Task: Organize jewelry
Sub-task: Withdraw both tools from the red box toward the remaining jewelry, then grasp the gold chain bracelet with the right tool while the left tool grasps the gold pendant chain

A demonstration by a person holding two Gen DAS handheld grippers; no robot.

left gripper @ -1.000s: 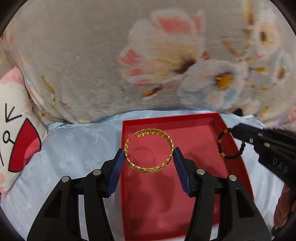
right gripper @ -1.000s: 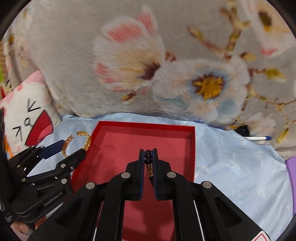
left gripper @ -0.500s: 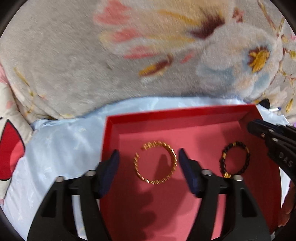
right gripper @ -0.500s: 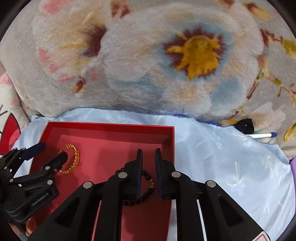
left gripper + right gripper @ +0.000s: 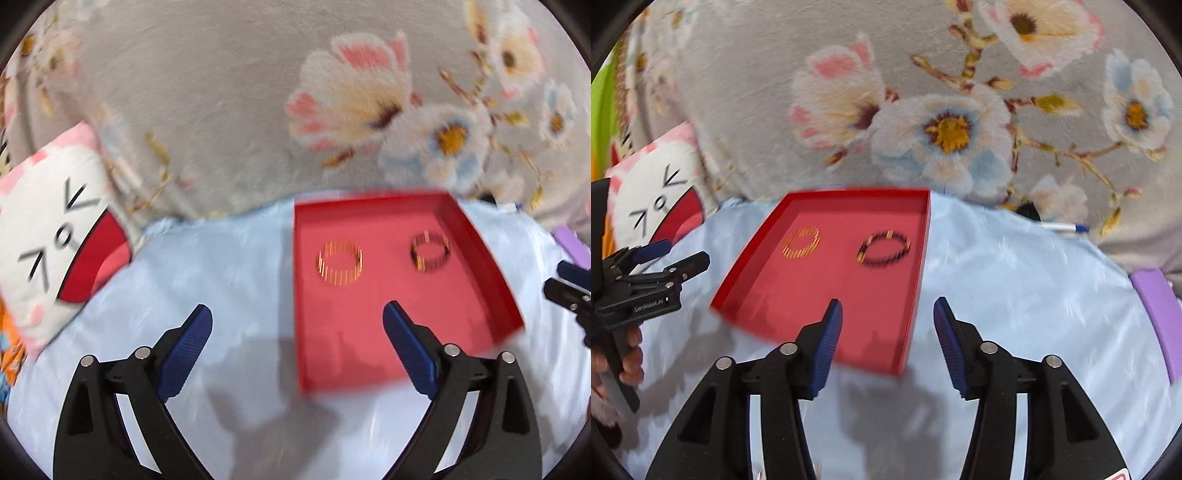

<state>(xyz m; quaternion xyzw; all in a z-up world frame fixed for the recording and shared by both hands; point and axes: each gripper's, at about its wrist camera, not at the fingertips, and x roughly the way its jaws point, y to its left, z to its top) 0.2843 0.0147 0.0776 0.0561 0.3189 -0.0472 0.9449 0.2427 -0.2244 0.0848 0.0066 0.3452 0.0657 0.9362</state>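
Observation:
A shallow red tray (image 5: 480, 280) (image 5: 746, 280) lies on pale blue cloth. Inside it rest a gold chain bangle (image 5: 340, 263) (image 5: 802, 243) on the left and a dark beaded bracelet (image 5: 430, 252) (image 5: 884, 249) on the right, apart from each other. My left gripper (image 5: 297, 317) hovers at the tray's near left corner, jaws opening wide, nothing between them. My right gripper (image 5: 888, 314) hangs over the tray's near right edge, jaws opening, also with nothing between them. Each gripper shows at the edge of the other's view: the left gripper (image 5: 670, 260) and the right gripper (image 5: 565, 282).
A grey floral plush blanket (image 5: 240, 110) (image 5: 942, 110) rises behind the tray. A white cartoon-cat pillow (image 5: 55, 229) (image 5: 653, 195) lies at the left. A pen (image 5: 1063, 228) and a purple object (image 5: 1160, 314) lie to the right. A hand (image 5: 626, 360) holds the left gripper.
Both grippers let go of their pieces, opened and drew back toward me. The gold bangle and the beaded bracelet now lie in the tray, farther from the fingers.

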